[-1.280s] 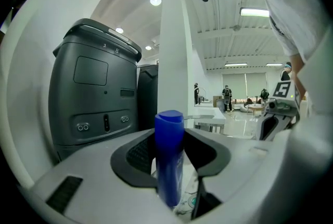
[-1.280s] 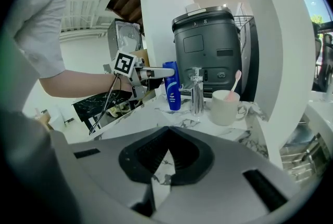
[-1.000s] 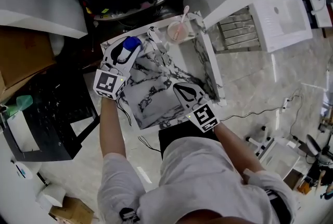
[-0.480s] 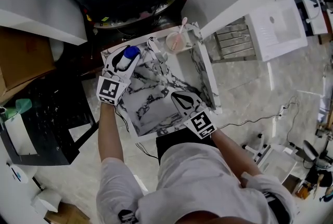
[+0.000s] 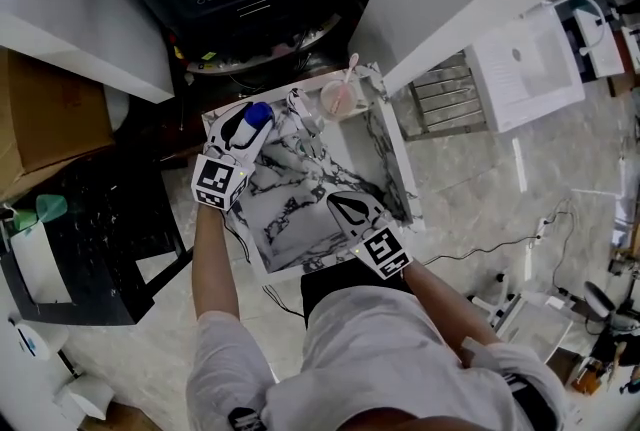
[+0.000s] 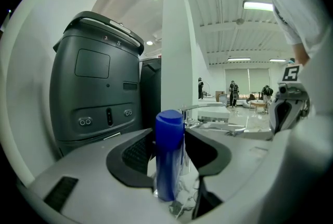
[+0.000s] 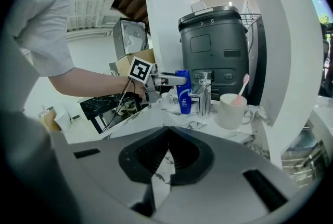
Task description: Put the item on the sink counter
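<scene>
The blue bottle [image 6: 169, 134] stands upright on the marble sink counter [image 5: 395, 159], at its far left corner, just beside the faucet [image 7: 204, 94]. The left gripper [image 5: 252, 122] brackets the bottle. Its jaws have just been opening, and the pads stand slightly clear, released. The right gripper [image 7: 167, 137] hangs over the counter's near side, jaws clenched together and empty. A white cup [image 7: 229, 109] holding a pink toothbrush stands right of the faucet.
</scene>
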Motion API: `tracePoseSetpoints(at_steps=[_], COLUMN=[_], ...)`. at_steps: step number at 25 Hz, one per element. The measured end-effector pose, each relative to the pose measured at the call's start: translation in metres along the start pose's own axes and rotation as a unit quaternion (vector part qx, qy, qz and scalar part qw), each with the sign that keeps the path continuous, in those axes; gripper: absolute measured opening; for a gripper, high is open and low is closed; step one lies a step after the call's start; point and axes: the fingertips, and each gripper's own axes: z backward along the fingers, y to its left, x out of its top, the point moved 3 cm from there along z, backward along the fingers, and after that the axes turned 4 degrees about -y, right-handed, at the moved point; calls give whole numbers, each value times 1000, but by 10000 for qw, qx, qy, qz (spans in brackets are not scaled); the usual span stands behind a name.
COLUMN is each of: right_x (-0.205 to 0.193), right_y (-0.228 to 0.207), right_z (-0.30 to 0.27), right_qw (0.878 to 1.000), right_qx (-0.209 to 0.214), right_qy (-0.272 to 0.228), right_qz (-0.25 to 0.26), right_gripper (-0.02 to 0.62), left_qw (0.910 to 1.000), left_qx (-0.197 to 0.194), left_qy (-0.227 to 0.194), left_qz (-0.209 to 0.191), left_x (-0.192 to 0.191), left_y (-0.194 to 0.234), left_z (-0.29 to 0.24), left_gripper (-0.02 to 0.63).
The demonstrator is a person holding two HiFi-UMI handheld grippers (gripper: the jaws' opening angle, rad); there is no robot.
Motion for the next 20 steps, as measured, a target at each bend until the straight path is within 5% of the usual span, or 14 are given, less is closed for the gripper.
tracePoseSetpoints(at_steps=[10,16,20], right_x=[8,17,23], right_y=[3,4,0], right_z=[7,18,26], right_qw=[9998,9988,9968], right_qx=[-143,-349,-668], right_qy=[-116,-270,-404], right_qz=[-39,-228,-188], right_gripper=[5,5,5], left_qw=[9994,9954,9902], left_qx=[232,874,1293], left_qy=[63,258,-198], left_qz=[246,280,492], left_x=[7,4,20], left_y=[-1,-26,-67], left_z=[29,83,106], left_gripper=[239,239,227])
